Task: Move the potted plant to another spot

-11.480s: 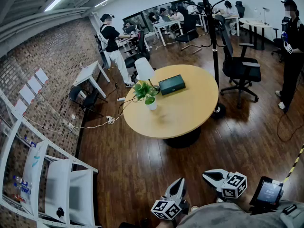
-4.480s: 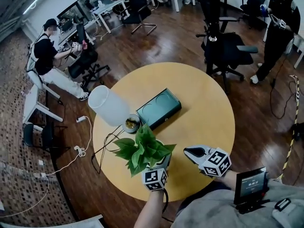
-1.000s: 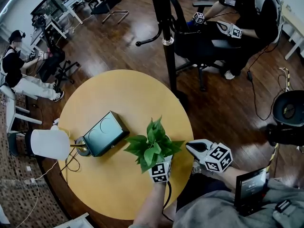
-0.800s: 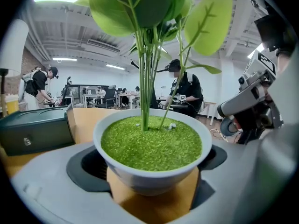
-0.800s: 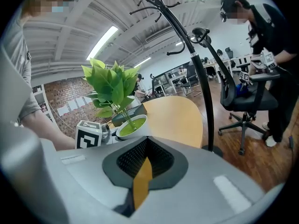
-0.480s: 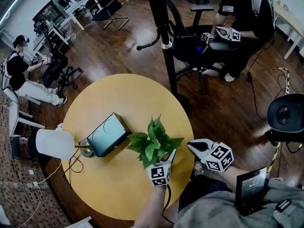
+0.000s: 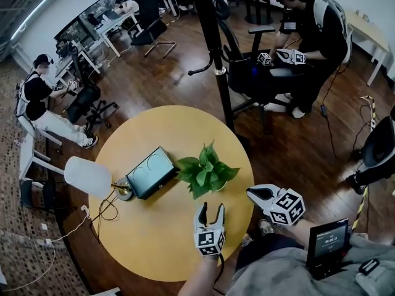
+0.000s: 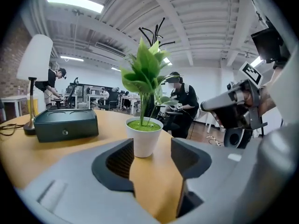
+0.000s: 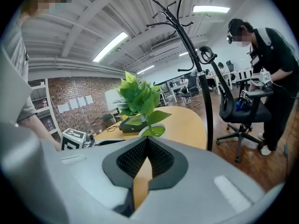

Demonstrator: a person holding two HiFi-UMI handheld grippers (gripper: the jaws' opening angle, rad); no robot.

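The potted plant (image 7: 205, 171), green leaves in a small white pot, stands upright on the round wooden table (image 7: 154, 239), right of centre. My left gripper (image 7: 210, 208) hangs just on the near side of it, apart from the pot. In the left gripper view the white pot (image 8: 144, 137) stands beyond the fingertips, and the left gripper (image 8: 152, 155) is closing with nothing between its jaws. My right gripper (image 7: 253, 193) floats off the table's right edge, and its pads meet on nothing in the right gripper view (image 9: 147, 146). The plant's leaves (image 9: 140, 97) show ahead of it.
A dark green box (image 7: 150, 172) lies left of the plant, and a lamp with a white shade (image 7: 88, 176) and a cable beyond it. A black coat stand (image 7: 213, 60) rises behind the table. A person at an office chair (image 7: 308, 36) is at the back right.
My left gripper has let go of the pot and drawn back towards me, its jaws narrowing. The plant stays standing on the table. The right gripper has lifted slightly.
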